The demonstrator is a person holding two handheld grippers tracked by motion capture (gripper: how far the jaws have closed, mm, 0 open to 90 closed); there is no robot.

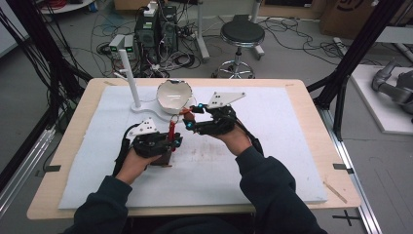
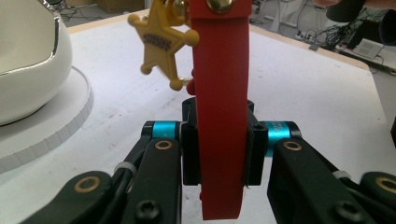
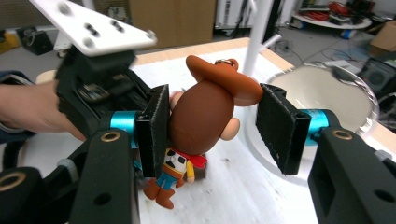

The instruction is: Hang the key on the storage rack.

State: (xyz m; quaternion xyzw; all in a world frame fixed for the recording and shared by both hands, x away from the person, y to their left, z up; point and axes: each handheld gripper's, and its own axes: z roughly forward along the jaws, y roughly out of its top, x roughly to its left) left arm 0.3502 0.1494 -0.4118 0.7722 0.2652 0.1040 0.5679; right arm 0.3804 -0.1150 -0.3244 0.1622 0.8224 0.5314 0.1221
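High view: left gripper point(image 1: 171, 141) and right gripper point(image 1: 191, 119) stretch a keychain between them, just short of the white bowl point(image 1: 173, 95)

Left gripper view: jaws clamp the red strap point(image 2: 219, 116), anchoring it

Right gripper view: figure's head point(image 3: 203, 114) sits between the pads, touching one pad, the other apart

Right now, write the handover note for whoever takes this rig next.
Left hand-held gripper: shut on the red strap, which stands upright between its pads; a yellow star charm hangs beside the strap.
Right hand-held gripper: around the cowboy figure's head; one pad touches it, the other stands off, so no firm grip.
Where: both are held over the white mat, in front of the white bowl and white stand.
Done: strap secured.
Left: probably closing on the figure; the destination is not evident.
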